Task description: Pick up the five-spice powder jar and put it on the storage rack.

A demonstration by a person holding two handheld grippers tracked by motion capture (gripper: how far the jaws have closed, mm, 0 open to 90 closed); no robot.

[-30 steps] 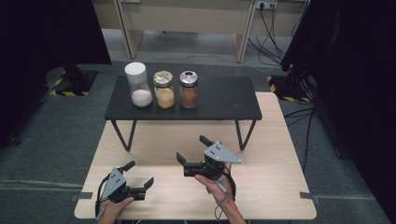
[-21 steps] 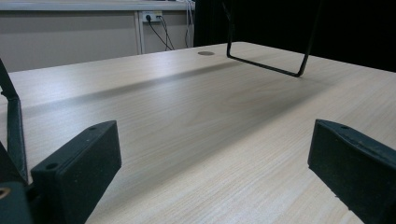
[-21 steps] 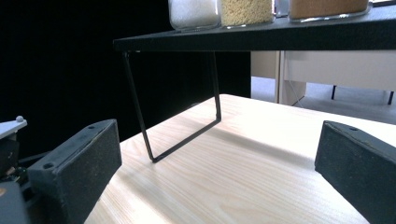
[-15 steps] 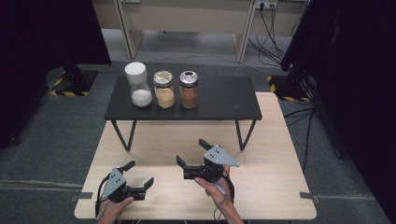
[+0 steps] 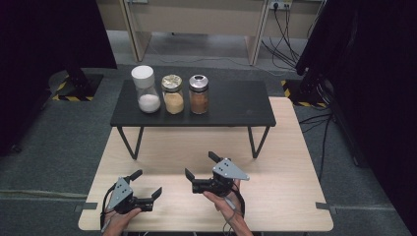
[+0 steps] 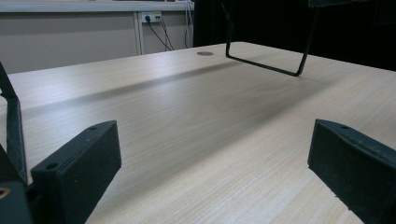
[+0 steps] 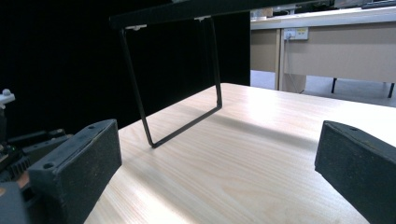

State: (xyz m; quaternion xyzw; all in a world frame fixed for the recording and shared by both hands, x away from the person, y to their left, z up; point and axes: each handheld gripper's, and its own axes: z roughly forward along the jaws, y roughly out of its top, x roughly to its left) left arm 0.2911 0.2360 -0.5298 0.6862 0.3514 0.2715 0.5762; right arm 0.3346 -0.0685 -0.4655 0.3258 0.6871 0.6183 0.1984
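Note:
Three jars stand in a row on the left half of a black raised shelf (image 5: 236, 105): a white-lidded jar of white powder (image 5: 145, 91), a jar of yellowish grains (image 5: 172, 94) and a silver-lidded jar of brown powder (image 5: 198, 94). My left gripper (image 5: 146, 183) rests low over the wooden table (image 5: 285, 191) near its front left, open and empty. My right gripper (image 5: 200, 165) hovers at the front centre, also open and empty. In the left gripper view the jaws (image 6: 210, 163) stand wide apart over bare wood. In the right gripper view the jaws (image 7: 217, 172) frame a shelf leg (image 7: 140, 112).
The shelf's thin black wire legs (image 5: 129, 142) (image 5: 255, 142) stand on the table's far half. A round cable hole (image 6: 204, 53) sits in the tabletop. Dark curtains hang at both sides, and cables (image 5: 324, 123) trail on the floor at the right.
My right gripper has drifted slightly back toward the person and a little lower. The left gripper and the jars have stayed put.

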